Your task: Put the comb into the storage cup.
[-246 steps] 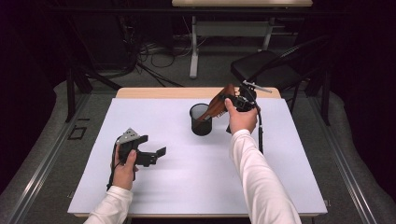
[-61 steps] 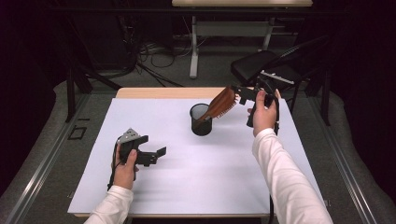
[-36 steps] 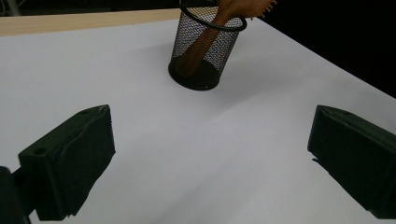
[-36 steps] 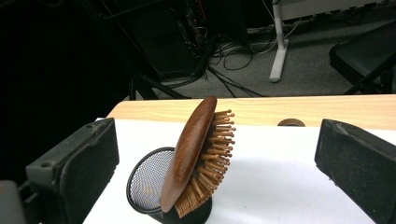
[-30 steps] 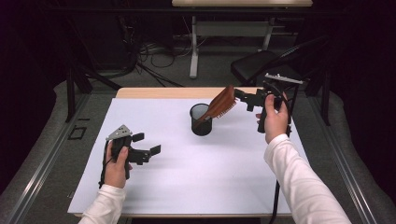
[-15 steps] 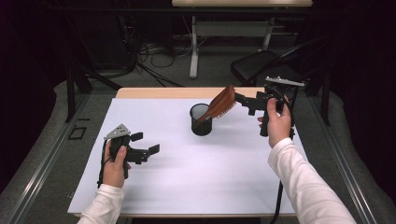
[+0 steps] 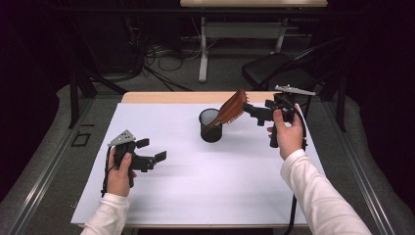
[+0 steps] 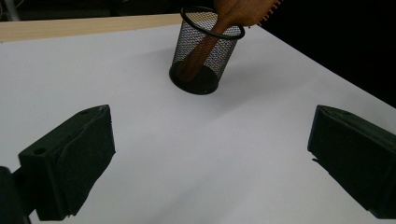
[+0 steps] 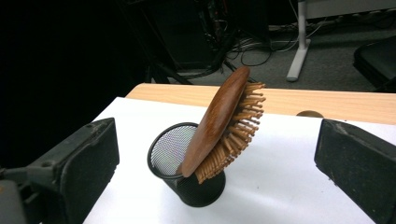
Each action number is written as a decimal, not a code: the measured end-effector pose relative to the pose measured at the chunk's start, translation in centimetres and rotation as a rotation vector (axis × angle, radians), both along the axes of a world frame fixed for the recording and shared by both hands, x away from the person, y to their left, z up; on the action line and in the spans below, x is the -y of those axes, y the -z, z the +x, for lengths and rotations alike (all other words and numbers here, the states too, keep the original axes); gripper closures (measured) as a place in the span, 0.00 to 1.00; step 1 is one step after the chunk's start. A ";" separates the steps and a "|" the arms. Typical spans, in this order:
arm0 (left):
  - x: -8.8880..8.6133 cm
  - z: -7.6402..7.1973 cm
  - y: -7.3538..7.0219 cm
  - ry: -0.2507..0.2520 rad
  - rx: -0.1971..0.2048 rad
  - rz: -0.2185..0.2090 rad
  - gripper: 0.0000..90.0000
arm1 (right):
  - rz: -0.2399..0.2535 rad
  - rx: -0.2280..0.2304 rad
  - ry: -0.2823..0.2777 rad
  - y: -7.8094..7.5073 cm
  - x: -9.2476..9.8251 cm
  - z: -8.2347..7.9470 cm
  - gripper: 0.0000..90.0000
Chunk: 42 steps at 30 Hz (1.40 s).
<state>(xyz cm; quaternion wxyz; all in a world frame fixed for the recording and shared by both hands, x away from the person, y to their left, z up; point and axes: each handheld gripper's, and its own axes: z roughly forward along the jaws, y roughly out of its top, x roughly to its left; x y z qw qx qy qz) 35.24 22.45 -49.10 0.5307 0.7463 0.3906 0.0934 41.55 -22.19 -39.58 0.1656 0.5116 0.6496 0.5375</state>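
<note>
Wooden hairbrush [image 7: 233, 108] is stood handle-down in the black mesh cup [image 7: 210, 126] — its bristled head is leaned over the rim. Both the right gripper [image 7: 254, 111] and left gripper [image 7: 152, 157] are held wide open, empty — nothing is gripped.

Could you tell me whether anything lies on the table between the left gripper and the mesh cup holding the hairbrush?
Nothing: the left gripper view shows bare white table from the left gripper to the mesh cup.
</note>
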 end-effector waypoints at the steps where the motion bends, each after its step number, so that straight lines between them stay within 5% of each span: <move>1: 0.0 0.0 0.0 0.000 -0.001 -0.002 0.01 | -0.001 -0.001 -0.005 0.0 0.0 -0.1 0.00; 17: -0.3 -0.2 -0.4 0.000 0.008 -0.011 0.01 | -0.025 -0.007 -0.062 1.5 0.1 -2.6 0.00; 29: -0.5 -0.3 -0.4 0.004 0.010 -0.011 0.01 | -0.084 0.048 -0.106 3.7 0.5 -5.7 0.00; 42: 0.4 -0.4 -0.5 0.034 0.000 0.003 0.01 | -0.060 0.045 -0.137 5.6 0.9 -7.6 0.00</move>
